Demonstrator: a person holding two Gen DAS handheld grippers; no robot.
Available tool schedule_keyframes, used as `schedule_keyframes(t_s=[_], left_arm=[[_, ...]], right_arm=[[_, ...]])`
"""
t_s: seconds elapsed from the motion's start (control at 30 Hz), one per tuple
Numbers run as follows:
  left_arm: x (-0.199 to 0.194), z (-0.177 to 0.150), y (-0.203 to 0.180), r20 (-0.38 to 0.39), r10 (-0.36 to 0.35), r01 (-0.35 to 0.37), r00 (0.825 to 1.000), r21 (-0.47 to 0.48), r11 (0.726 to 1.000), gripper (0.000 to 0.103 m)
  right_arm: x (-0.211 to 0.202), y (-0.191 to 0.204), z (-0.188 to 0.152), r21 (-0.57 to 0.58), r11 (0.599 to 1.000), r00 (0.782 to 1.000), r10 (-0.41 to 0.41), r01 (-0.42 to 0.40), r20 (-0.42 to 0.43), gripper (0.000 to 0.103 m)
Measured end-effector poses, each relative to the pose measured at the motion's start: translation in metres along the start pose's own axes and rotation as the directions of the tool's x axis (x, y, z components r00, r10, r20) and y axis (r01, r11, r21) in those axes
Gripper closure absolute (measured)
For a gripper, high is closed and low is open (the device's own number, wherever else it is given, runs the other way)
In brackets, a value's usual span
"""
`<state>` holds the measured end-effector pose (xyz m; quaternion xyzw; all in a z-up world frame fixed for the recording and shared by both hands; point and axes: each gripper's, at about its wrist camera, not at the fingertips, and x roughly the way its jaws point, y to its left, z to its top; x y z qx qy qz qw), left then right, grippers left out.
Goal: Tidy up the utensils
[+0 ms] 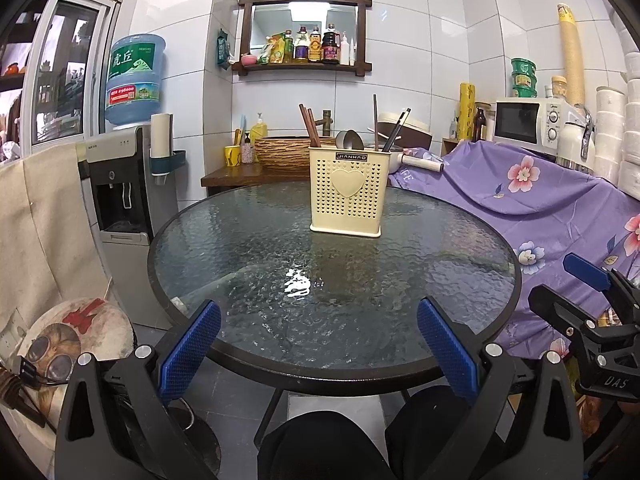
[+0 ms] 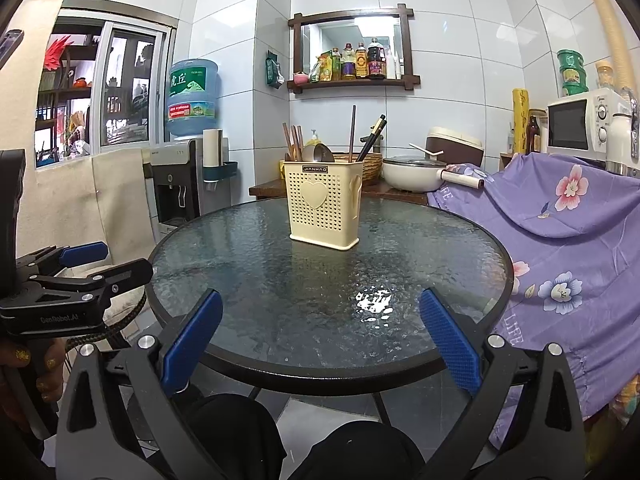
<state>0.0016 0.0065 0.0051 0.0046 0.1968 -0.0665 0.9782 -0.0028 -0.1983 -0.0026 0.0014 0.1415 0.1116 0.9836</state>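
Both hand-held grippers [image 1: 319,344] [image 2: 320,336] gape empty; utensil holder [image 1: 347,194] hides utensils' lower ends.

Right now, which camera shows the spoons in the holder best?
The right wrist view. There the spoons stand out against the white wall beside the brown chopsticks, with their bowls clear above the holder rim. The left wrist view shows the spoons too, but against a cluttered dark background.
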Motion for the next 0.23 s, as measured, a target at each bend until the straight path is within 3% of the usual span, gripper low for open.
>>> schedule_keyframes(t_s=[0.23], left_arm=[[0.0000, -0.0001, -0.0001, -0.006, 0.000, 0.000, 1.000, 0.007, 1.000, 0.006]], right_arm=[[0.0002, 0.0000, -0.0001, 0.001, 1.000, 1.000, 0.000, 0.000, -0.001, 0.006]])
